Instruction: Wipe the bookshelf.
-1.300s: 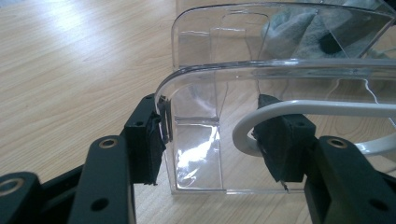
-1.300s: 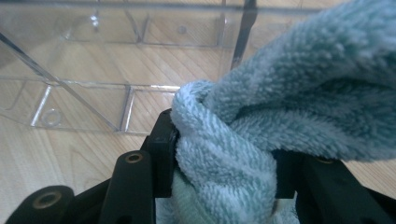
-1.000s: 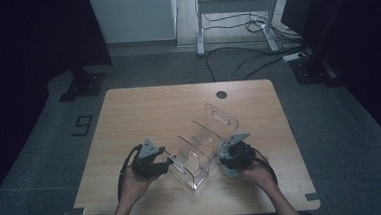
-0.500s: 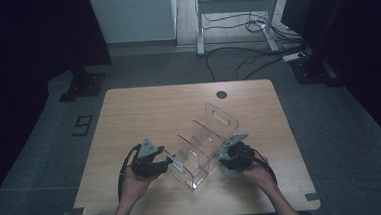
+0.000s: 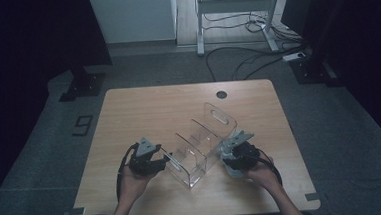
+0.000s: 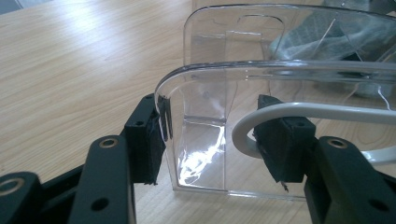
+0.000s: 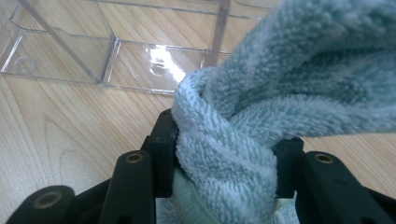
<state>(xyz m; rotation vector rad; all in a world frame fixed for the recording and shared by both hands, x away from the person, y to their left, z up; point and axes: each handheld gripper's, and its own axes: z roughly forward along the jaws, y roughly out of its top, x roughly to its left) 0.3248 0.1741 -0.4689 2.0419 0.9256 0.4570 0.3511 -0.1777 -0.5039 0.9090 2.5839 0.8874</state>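
While slanting near-left to far-right — clear organizer (image 5: 201,144) between grippers.

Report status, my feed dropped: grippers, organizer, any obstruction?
Left gripper straddles organizer end wall, jaws apart. Right gripper shut on towel beside organizer. White cable loops across left jaws.

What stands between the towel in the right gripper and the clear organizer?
Nothing visible does. The right gripper holds the towel clamped between its fingers, and beyond it only bare table lies before the clear organizer, whose nearest compartments look empty.
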